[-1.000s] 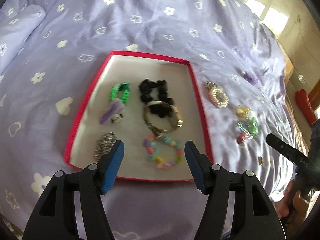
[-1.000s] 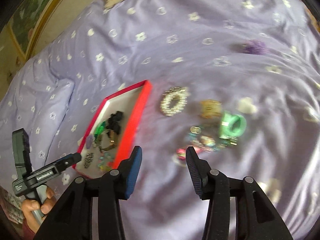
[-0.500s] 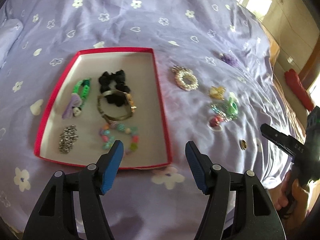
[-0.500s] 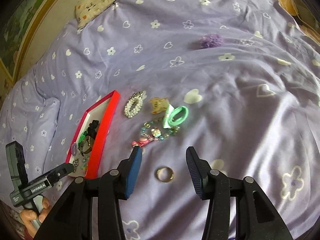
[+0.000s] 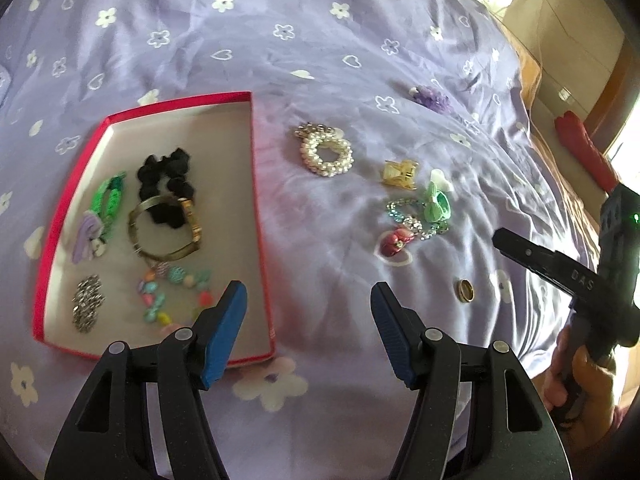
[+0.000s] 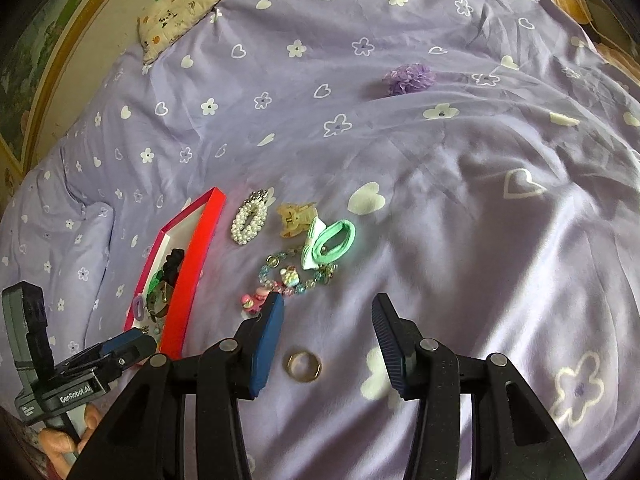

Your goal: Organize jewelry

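Your bed [image 6: 460,208] fills both views, covered in a lilac sheet printed with white hearts and flowers. On it to the left lies the red tray [image 5: 256,200], shallow and pale inside; it holds a black scrunchie [image 5: 164,176], a gold bangle [image 5: 168,232] resting partly on that scrunchie, a green and lilac hair clip [image 5: 100,216], a bright beaded bracelet [image 5: 176,292] and a small silver piece [image 5: 86,308]. Your left tool [image 5: 308,312] hangs above the tray's near right corner with its blue pads spread and nothing between them. Your right tool [image 6: 326,332] is spread too, empty, with the gold ring [image 6: 303,366] lying on the sheet in the gap between its pads, touched by neither. Right of the tray, loose on the sheet, sit a pearl hair tie [image 5: 326,152], a yellow claw clip [image 5: 400,174], a mint green hair tie [image 5: 438,202], a clear bead bracelet [image 5: 416,222] and a pink charm [image 5: 396,242]. Far off to the right lies a purple scrunchie [image 6: 408,78]
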Demonstrator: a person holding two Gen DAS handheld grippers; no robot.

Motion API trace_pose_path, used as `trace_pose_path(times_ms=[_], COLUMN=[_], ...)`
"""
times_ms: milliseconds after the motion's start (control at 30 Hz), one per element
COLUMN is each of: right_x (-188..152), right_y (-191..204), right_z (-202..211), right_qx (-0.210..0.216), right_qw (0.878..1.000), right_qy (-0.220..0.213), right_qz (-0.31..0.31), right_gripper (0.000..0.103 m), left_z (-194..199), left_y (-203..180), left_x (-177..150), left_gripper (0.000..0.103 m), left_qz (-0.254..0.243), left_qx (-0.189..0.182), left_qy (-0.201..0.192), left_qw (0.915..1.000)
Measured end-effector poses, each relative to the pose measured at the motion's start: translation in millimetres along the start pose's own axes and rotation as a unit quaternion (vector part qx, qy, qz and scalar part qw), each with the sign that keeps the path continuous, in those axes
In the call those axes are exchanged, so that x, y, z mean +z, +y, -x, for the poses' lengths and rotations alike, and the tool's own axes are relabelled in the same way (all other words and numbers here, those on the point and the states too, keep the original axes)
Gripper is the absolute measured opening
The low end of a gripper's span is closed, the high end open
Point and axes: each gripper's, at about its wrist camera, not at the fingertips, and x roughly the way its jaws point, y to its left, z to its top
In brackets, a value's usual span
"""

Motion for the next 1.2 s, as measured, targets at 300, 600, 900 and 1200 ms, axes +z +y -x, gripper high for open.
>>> trace_pose_path(times_ms=[300, 600, 900, 1200], right_x=[20.8, 34.0, 41.2, 36.1], right_y=[-6.9, -9.4, -7.4, -7.5], right_z=[-27.2, -53.4, -80.1, -73.5], right_qx=[-0.004, -0.005, -0.013, -0.012], right_qw=[1.0, 0.999, 0.998, 0.999], right_qy=[0.012, 0.031, 0.05, 0.038], right_qz=[0.003, 0.009, 0.023, 0.02], right_gripper=[0.045, 0.042, 0.017, 0.003], left_z=[-34.5, -72.4, -95.7, -92.2], left_y=[-37.0, -53.6, -63.1, -71.9], left_x=[20.6, 32.6, 39.2, 35.0], left_gripper=[0.064, 0.064, 0.046, 0.017], left_qz=[-0.075, -0.102, -0.126, -0.151], left_qx=[-0.032, -0.055, -0.061, -0.078], left_qy=[0.023, 0.048, 0.052, 0.047], left_qw=[0.9964, 0.9921, 0.9888, 0.9844])
